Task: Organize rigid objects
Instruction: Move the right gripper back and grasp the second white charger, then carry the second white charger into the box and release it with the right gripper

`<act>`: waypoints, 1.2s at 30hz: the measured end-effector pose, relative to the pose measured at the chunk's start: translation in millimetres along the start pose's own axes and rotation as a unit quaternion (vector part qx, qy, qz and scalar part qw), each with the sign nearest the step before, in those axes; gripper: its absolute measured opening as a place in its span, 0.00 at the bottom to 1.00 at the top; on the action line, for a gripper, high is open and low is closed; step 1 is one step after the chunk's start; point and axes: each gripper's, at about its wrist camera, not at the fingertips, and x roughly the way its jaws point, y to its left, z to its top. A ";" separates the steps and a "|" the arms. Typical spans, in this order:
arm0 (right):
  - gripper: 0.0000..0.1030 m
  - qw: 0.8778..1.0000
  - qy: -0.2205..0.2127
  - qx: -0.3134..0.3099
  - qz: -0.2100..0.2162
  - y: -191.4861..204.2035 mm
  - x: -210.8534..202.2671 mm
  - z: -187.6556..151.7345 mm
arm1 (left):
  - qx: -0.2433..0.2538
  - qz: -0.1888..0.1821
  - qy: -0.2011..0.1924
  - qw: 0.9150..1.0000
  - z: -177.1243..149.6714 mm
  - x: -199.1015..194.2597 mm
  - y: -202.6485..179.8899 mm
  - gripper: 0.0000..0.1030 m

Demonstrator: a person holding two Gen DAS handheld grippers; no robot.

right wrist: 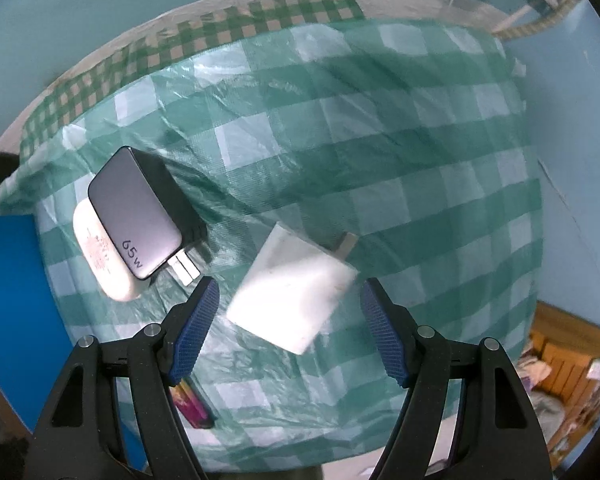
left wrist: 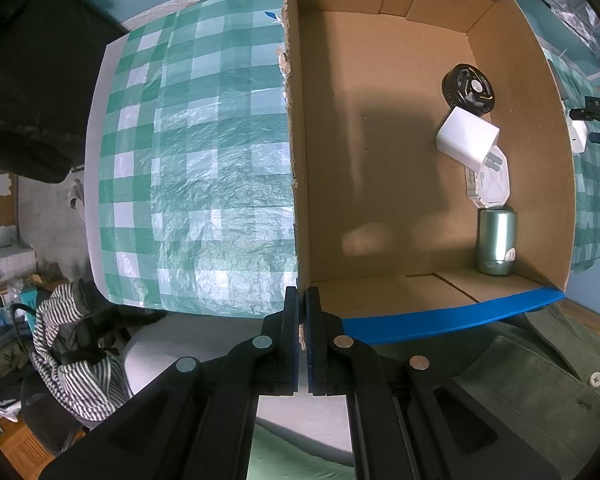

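My left gripper (left wrist: 304, 312) is shut on the near corner of the left wall of the cardboard box (left wrist: 300, 160), which has blue tape on its rim. Inside the box lie a black round part (left wrist: 468, 88), a white charger (left wrist: 466, 138), a flat white piece (left wrist: 490, 186) and a pale green cylinder (left wrist: 496, 240). In the right wrist view, my right gripper (right wrist: 290, 312) stands open and points down over a white cube charger (right wrist: 292, 292), which lies on the cloth between the fingers. The pads are clear of it on both sides.
A grey charger marked 65W (right wrist: 140, 216) rests on a white oval object (right wrist: 100, 256) to the left. A colourful small item (right wrist: 192, 404) lies under the left finger. The box's blue edge (right wrist: 12, 300) is at far left. A green checked cloth (right wrist: 420, 200) covers the table.
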 end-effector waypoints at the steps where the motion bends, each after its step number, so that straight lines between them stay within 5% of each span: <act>1: 0.71 1.000 0.000 0.003 0.001 -0.9 1.6 -0.4 | 0.000 0.000 0.000 1.000 0.0 0.0 -0.3 0.03; 7: 0.60 1.000 -0.006 -0.004 -0.004 -1.1 9.1 -0.4 | 0.000 0.000 0.000 1.000 0.1 0.0 -0.4 0.03; 16: 0.51 0.985 -0.015 -0.170 -0.014 23.0 8.0 -14.6 | 0.000 0.000 0.000 1.000 0.4 0.5 -0.7 0.03; 36: 0.50 0.988 -0.018 -0.152 0.000 24.9 16.0 -18.3 | 0.002 -0.001 0.002 1.000 2.2 0.3 -1.4 0.03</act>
